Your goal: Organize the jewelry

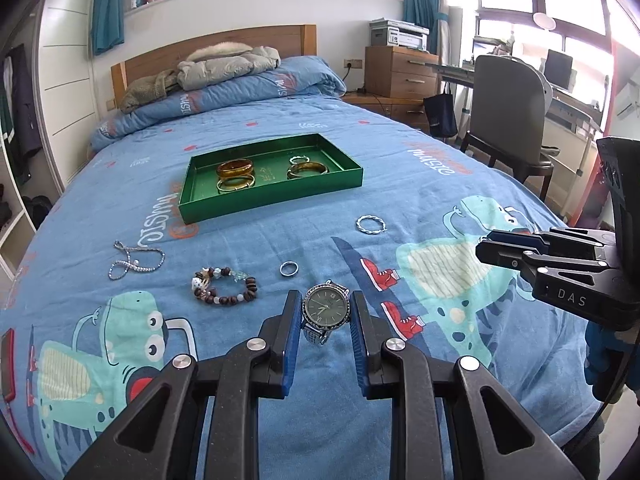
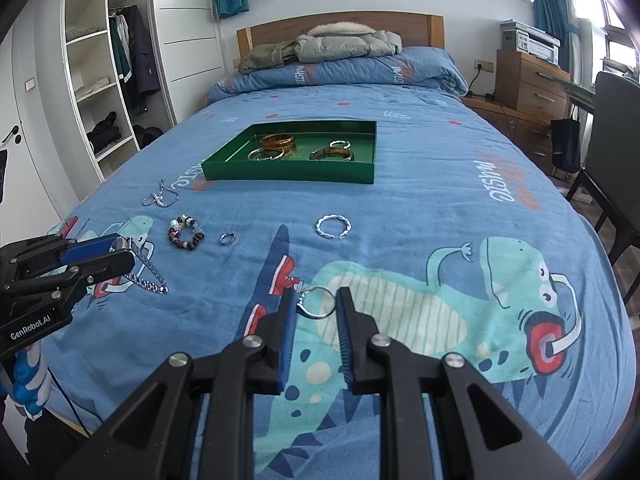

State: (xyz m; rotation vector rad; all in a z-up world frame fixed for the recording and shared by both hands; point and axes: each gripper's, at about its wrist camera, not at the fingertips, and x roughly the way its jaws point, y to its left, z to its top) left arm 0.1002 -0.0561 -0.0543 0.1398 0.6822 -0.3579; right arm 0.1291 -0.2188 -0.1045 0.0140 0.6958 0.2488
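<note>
watch [image 1: 325,307] clamped in left gripper [image 1: 325,312], ring [image 2: 316,302] seemingly pinched in right gripper [image 2: 316,308]; either could slip before reaching the tray [image 1: 224,204].

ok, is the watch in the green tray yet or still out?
Out. The watch is held between the left gripper's fingers, short of the green tray, which holds only bangles.

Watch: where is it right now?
The watch is clamped between the pads of the left hand-held gripper, lifted above the bedspread. In the left wrist view, the bead bracelet lies to its left.
</note>
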